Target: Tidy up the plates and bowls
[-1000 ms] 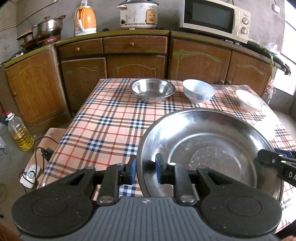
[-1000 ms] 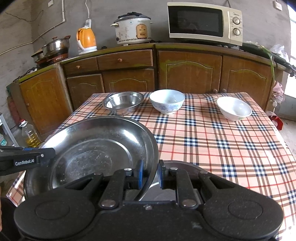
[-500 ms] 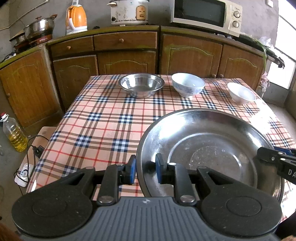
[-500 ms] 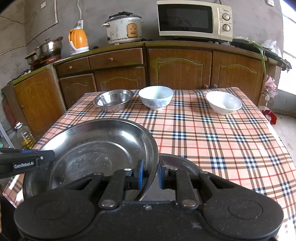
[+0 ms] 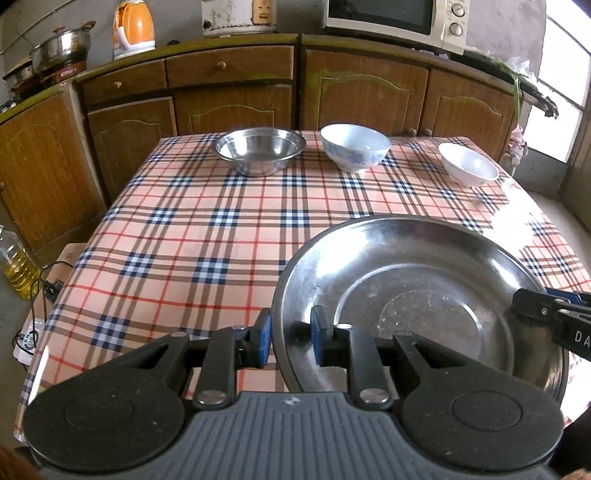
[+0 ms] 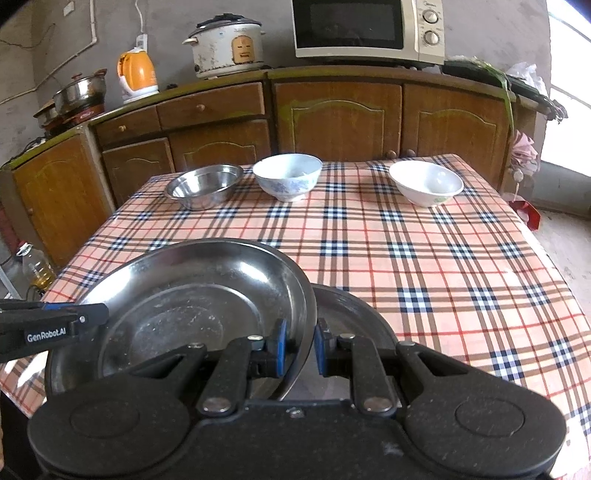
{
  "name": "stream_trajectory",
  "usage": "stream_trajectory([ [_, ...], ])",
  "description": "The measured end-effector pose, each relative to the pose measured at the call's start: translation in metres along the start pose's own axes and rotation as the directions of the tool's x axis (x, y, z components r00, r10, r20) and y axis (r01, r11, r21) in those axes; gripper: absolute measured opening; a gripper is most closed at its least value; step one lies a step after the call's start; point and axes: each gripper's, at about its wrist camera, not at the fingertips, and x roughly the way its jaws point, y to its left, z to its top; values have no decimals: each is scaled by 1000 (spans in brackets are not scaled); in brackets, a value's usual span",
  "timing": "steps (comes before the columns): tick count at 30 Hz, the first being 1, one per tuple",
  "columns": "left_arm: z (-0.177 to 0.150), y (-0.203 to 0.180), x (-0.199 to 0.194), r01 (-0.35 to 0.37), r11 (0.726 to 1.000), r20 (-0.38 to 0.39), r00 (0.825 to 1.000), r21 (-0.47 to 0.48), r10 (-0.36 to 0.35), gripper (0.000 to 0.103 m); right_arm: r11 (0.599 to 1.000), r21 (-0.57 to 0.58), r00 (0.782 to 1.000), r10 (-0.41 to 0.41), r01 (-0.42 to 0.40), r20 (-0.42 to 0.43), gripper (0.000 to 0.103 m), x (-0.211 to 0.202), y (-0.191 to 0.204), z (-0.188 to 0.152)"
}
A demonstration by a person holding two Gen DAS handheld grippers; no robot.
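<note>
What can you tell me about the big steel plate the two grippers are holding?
The big steel plate is round, shallow and shiny, with a scuffed, dull flat centre and a raised rim. The left gripper clamps its left rim and the right gripper its right rim. It hangs over the near part of the checked tablecloth, partly above a second metal plate lying there.

Home kitchen: wood cabinets (image 6: 338, 114) w/ microwave (image 6: 367, 27), rice cooker (image 6: 227, 46), kettle (image 6: 136, 75), plaid-clothed table (image 6: 424, 258).
</note>
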Motion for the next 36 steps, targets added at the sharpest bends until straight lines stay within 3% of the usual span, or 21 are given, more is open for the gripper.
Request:
stream_trajectory([
  [19,8,-32,35,27,997,-6,1000,68,-27,22,996,61,997,-71,72,-20,21,25,-32,-7],
  [36,-11,-55,56,57,989,-59,997,135,-49,24,990,82,989,-110,118,-95,22,39,-55,-31],
])
